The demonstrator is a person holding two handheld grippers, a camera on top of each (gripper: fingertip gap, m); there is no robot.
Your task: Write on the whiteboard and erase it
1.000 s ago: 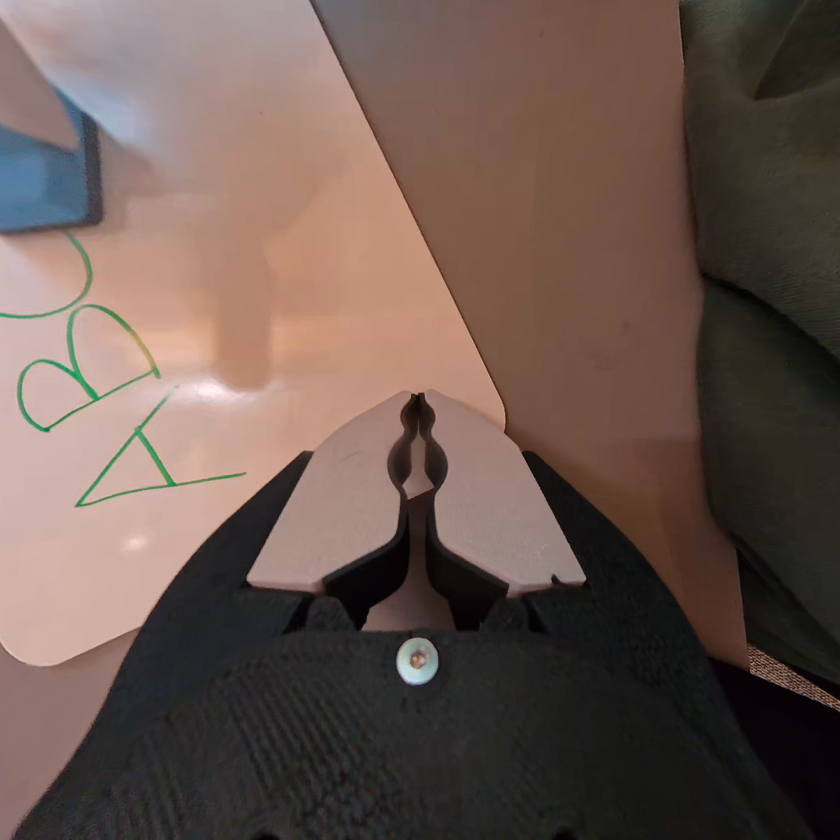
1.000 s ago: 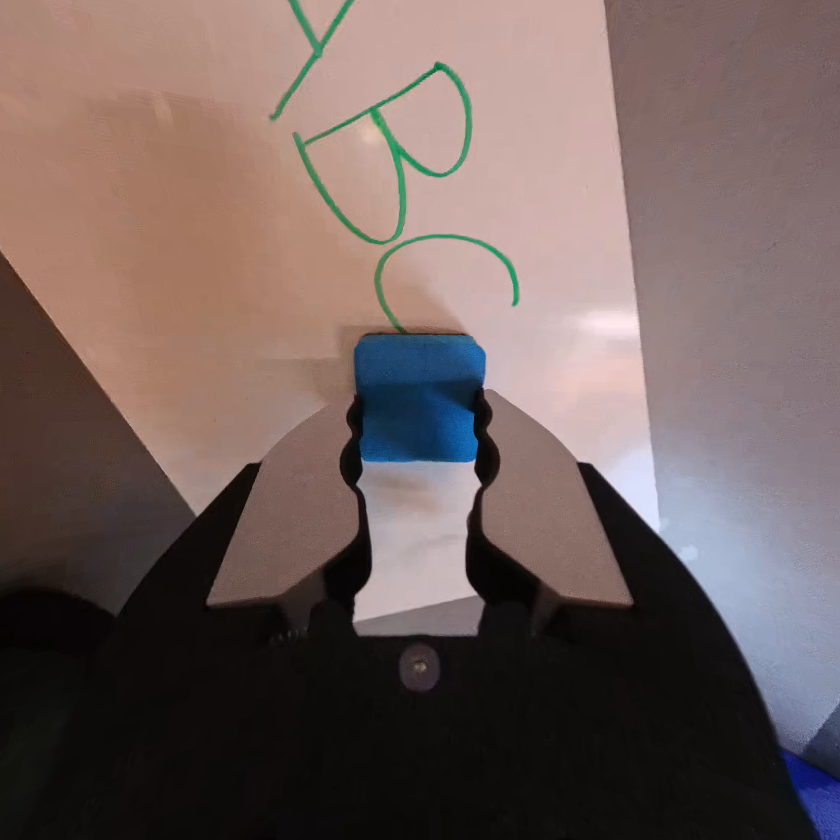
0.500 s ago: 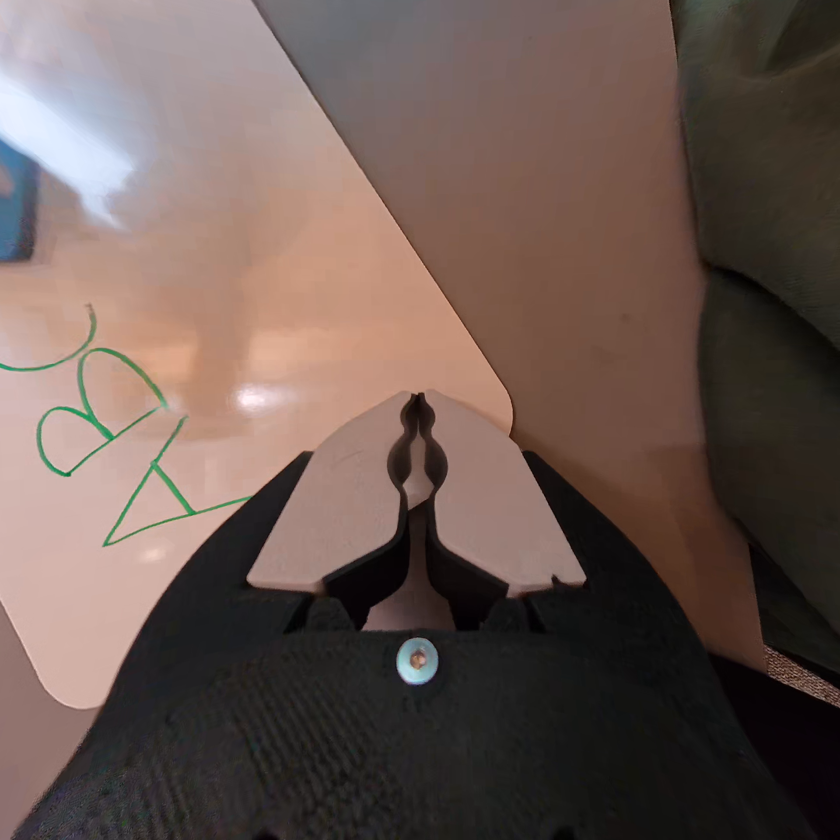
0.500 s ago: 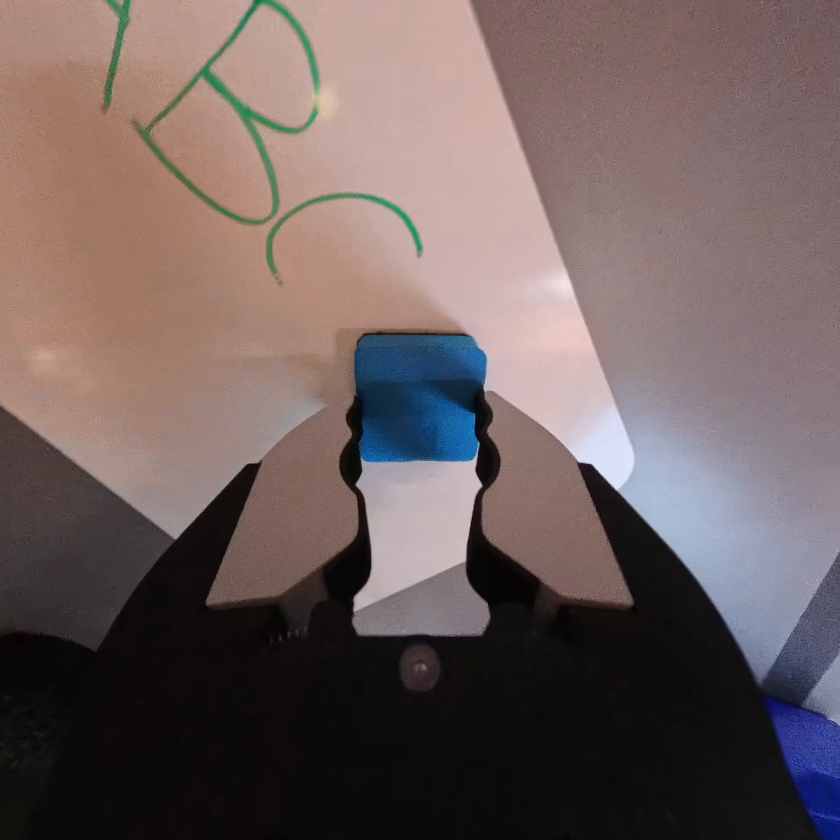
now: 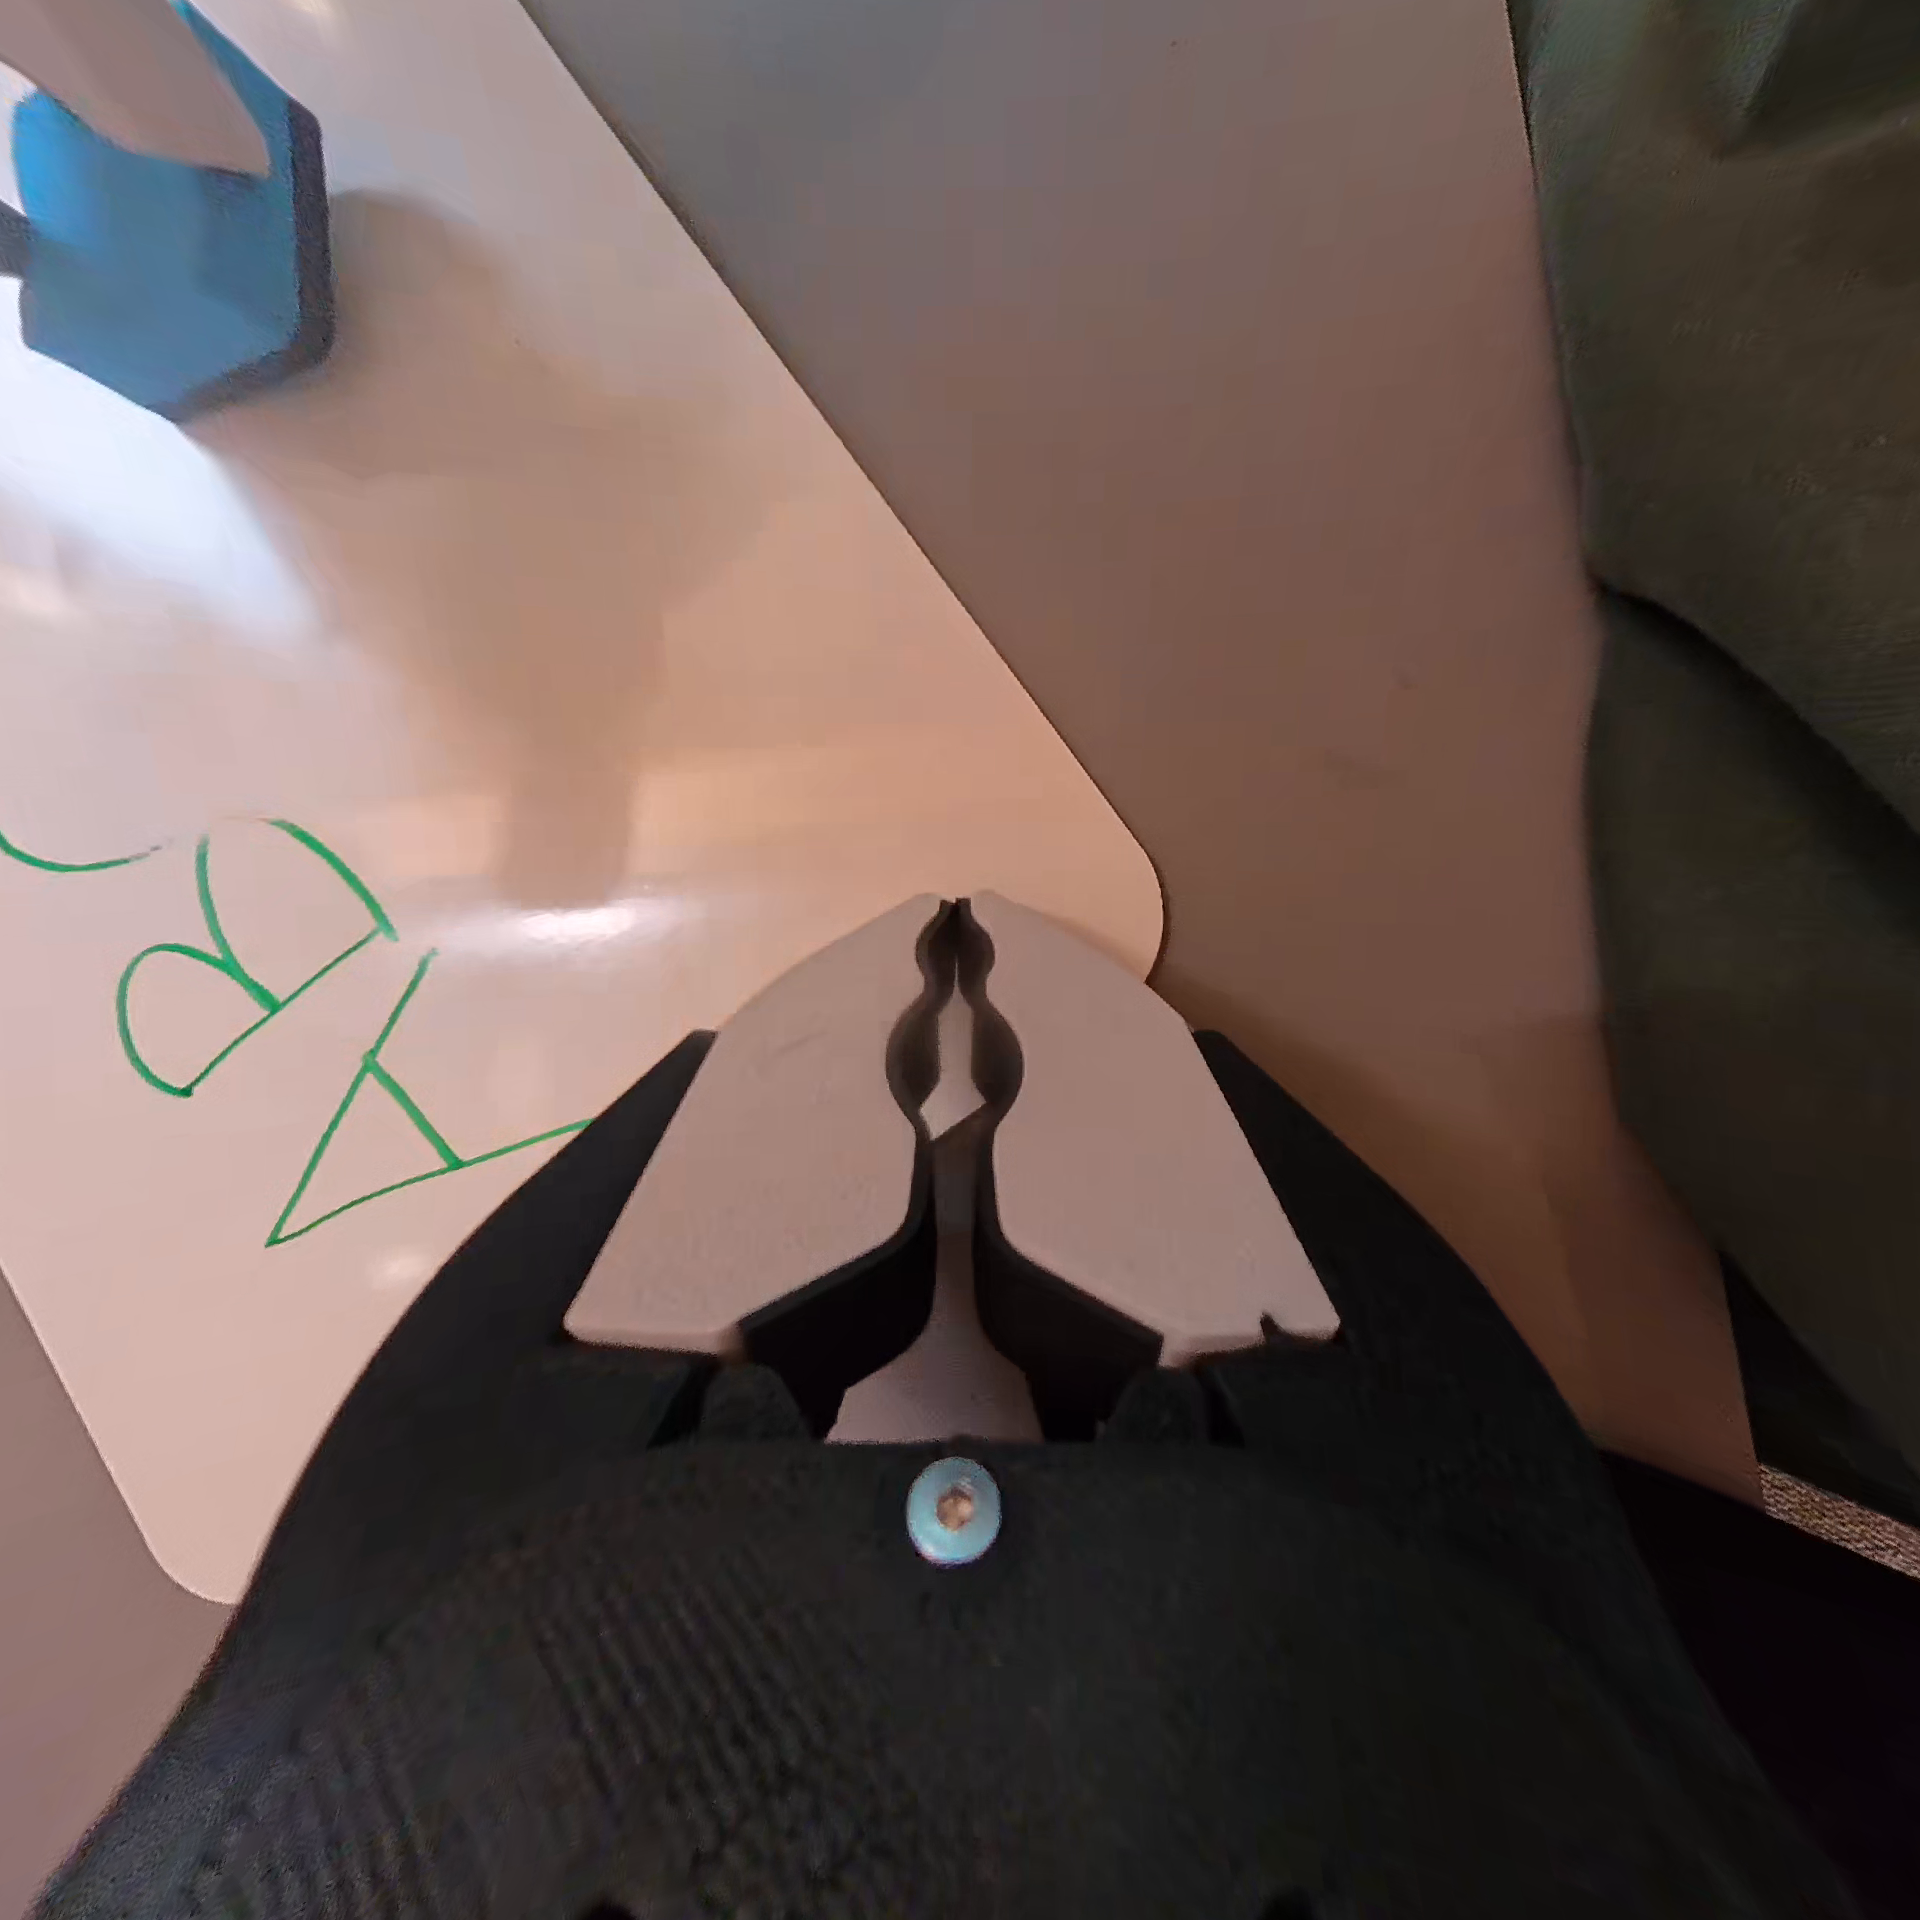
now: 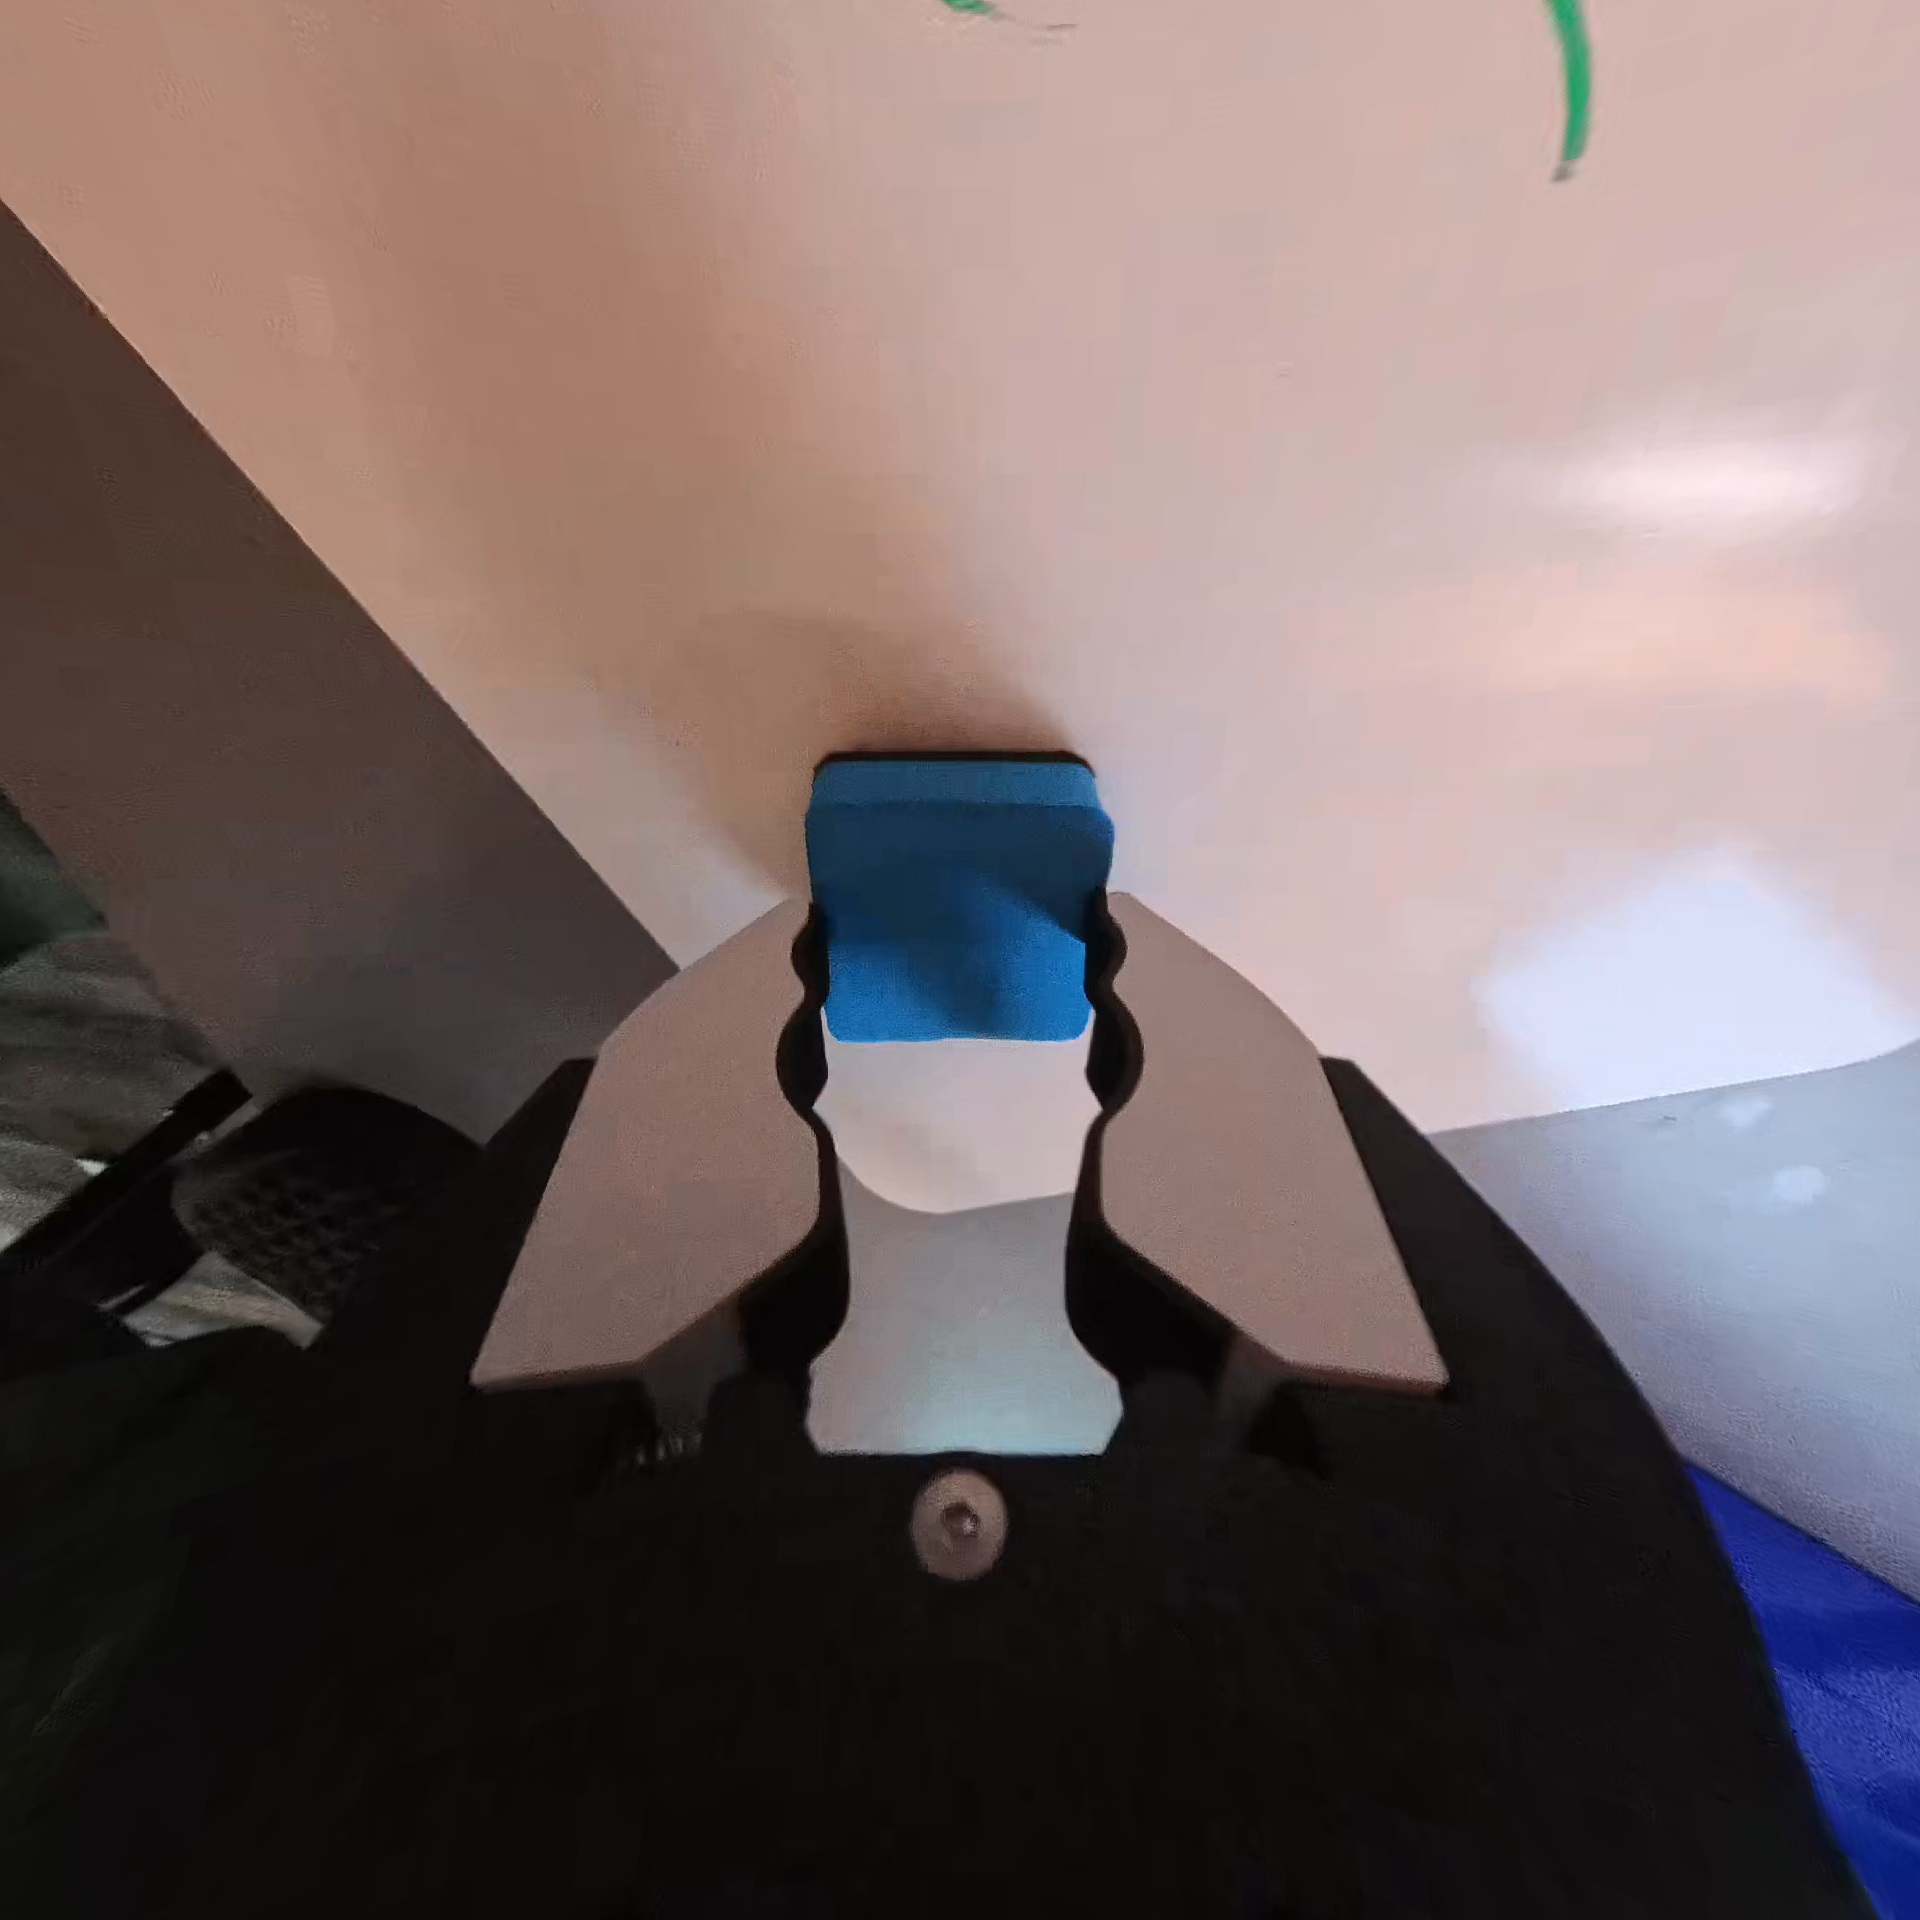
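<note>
From the left wrist view, the whiteboard [image 5: 644, 582] lies flat on a grey table [image 5: 1195, 416], turned at an angle so its long edge runs diagonally from the top down to a rounded corner just ahead of the left gripper [image 5: 956, 909]. That gripper's fingers [image 5: 821, 1143] are closed tip to tip with nothing between them, over the board's corner. To the right of that corner there is a broad strip of bare table, ending at a person's green clothing [image 5: 1745, 623] along the right side. A second rounded corner shows at the lower left, with a little table beyond it. Green marker writing [image 5: 281, 1029] sits on the near left part of the board, a few hand-drawn letters. Far up at the top left, the blue eraser [image 5: 156, 260] with a dark underside rests on the board, with a pale finger of the other gripper over it.

From the right wrist view, the right gripper [image 6: 956, 935] has its fingers [image 6: 675, 1174] clamped on the eraser's two sides, the foam slightly pinched. The eraser's front end meets the whiteboard surface. The board fills most of the view, mostly bare and glossy with light patches; only a stroke of green shows at the top right. The board's edge runs diagonally at left, grey table beyond, and something blue [image 6: 1829, 1662] lies at the lower right.
</note>
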